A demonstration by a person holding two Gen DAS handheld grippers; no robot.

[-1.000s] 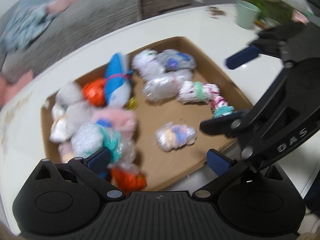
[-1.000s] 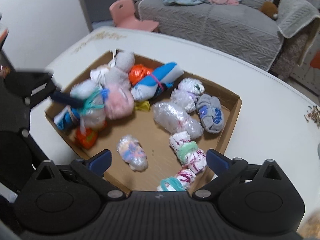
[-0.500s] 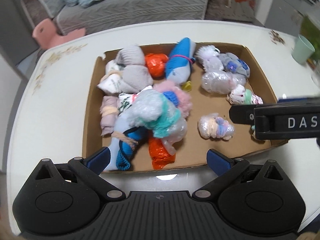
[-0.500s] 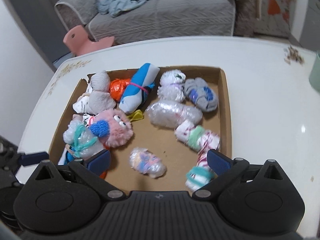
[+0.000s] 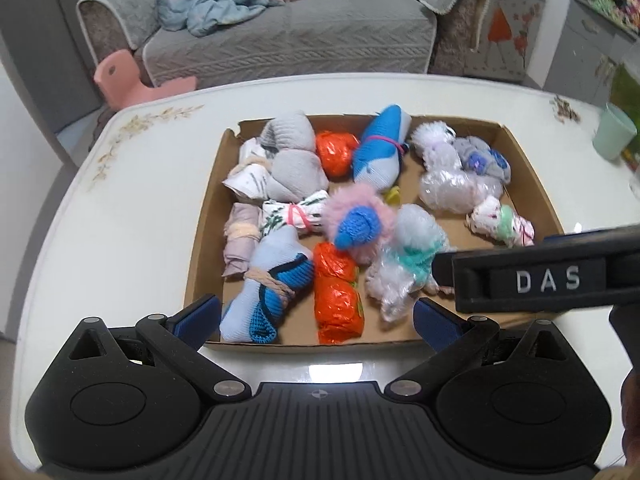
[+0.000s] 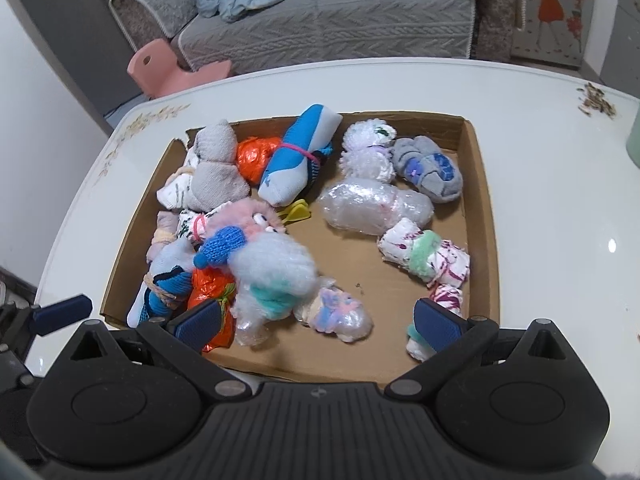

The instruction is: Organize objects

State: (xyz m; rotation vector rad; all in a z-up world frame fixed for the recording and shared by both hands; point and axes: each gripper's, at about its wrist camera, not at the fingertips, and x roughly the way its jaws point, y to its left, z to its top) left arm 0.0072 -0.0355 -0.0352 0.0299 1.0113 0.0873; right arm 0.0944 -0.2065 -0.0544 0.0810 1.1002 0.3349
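A shallow cardboard tray [image 5: 206, 220] [image 6: 478, 200] on a white table holds several rolled sock bundles. Among them are a blue-white roll with a pink band [image 5: 380, 152] [image 6: 298, 160], a pink fuzzy ball with a blue knit patch [image 5: 356, 224], two orange bundles [image 5: 338, 296], and a bubble-wrapped bundle with a teal band [image 5: 408, 256] [image 6: 276, 276]. That bundle lies at the front middle against a small pastel bundle [image 6: 336, 312]. My left gripper [image 5: 318, 318] hovers open over the tray's near edge. My right gripper [image 6: 318, 322] is open too, above the near right part, holding nothing.
A clear-wrapped bundle [image 6: 376, 208], a grey-blue sock [image 6: 428, 168] and a white one with a green band [image 6: 424, 258] fill the tray's right side. A green cup [image 5: 614, 136] stands at the table's far right. Beyond are a grey sofa [image 5: 280, 40] and a pink chair [image 5: 124, 80].
Both views swung round to face the tray from its near edge. The teal-banded bubble-wrap bundle moved from the left pile toward the front middle. Both grippers stayed open.
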